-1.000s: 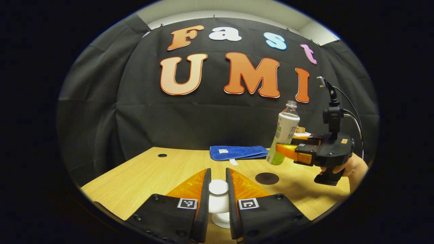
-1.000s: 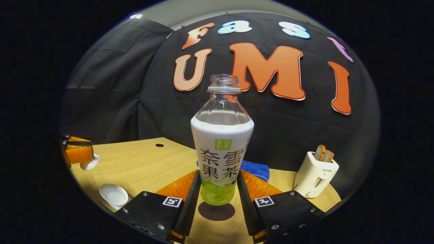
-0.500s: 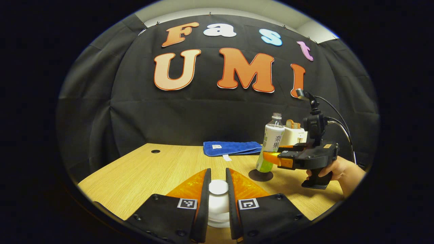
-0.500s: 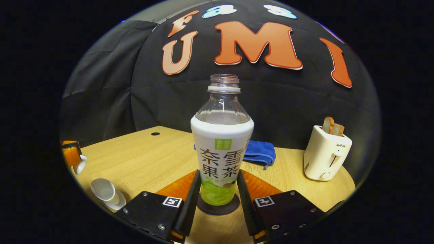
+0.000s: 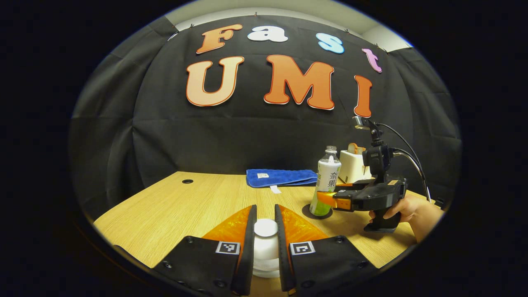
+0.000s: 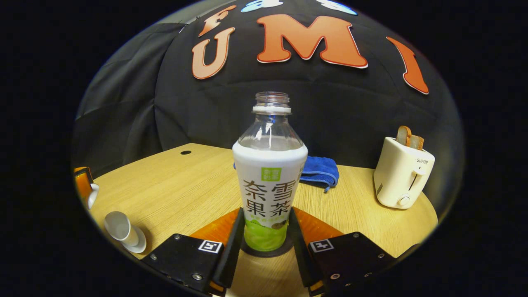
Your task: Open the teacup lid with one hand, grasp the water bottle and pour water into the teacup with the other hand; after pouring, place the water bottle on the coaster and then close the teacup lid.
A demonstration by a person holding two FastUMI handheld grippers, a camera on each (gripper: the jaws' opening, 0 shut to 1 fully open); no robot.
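Bottle set on the coaster, lid held ready for closing.

The right gripper (image 6: 264, 231) is clamped on the lower body of the water bottle (image 6: 270, 177), which stands upright on the dark coaster (image 6: 264, 251) on the wooden table (image 6: 173, 185); the left gripper (image 5: 265, 235) pinches the white teacup lid (image 5: 265, 227) between both fingers, above something white that may be the cup; in the right gripper view the open teacup (image 6: 119, 229) sits on its saucer near the left edge; the uncapped bottle looks thin-walled, light and squeezable, so a low, gentle hold suits it; the lid seems hard, smooth and chip-prone, best taken by its knob; a toaster (image 6: 402, 177) and blue cloth (image 6: 319, 171) stand behind.
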